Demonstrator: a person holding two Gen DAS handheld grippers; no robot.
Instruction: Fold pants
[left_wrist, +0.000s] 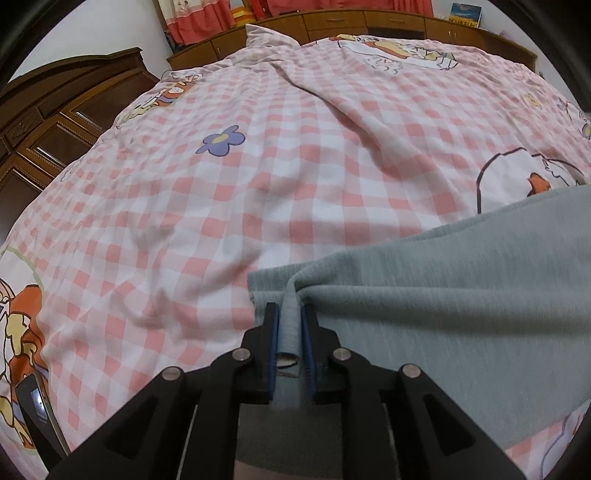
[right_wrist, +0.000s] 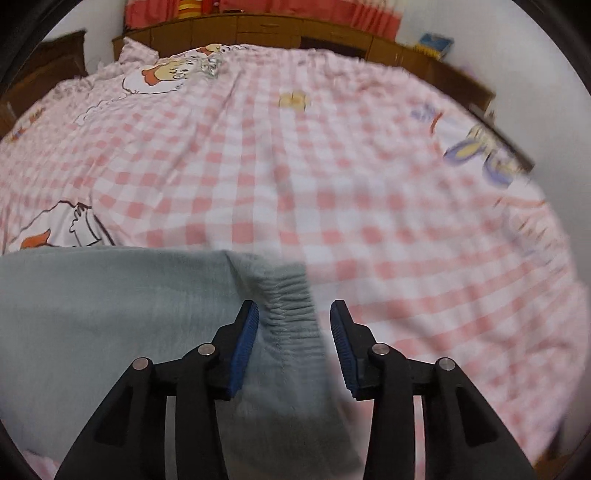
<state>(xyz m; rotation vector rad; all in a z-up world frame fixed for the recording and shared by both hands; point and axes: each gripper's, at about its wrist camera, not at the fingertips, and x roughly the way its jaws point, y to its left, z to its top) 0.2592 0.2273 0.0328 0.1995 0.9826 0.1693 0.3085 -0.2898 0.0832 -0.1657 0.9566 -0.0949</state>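
Grey-green pants (left_wrist: 443, 295) lie on the pink checked bedspread (left_wrist: 258, 184), reaching from the lower middle out to the right edge. My left gripper (left_wrist: 289, 310) is shut on a pinched fold at the pants' end, with the cloth squeezed between the blue pads. In the right wrist view the pants (right_wrist: 110, 295) fill the lower left. Their gathered elastic waistband (right_wrist: 291, 291) sits between the jaws of my right gripper (right_wrist: 294, 306), which stands open. The left pad (right_wrist: 245, 339) is against the cloth; the right pad (right_wrist: 341, 343) stands apart from it.
A dark phone (left_wrist: 35, 410) lies on the bed at the lower left. A brown wooden wardrobe (left_wrist: 55, 122) stands left of the bed. Low wooden cabinets (left_wrist: 332, 22) run along the far side, under red curtains. Checked bedspread (right_wrist: 369, 203) stretches ahead of both grippers.
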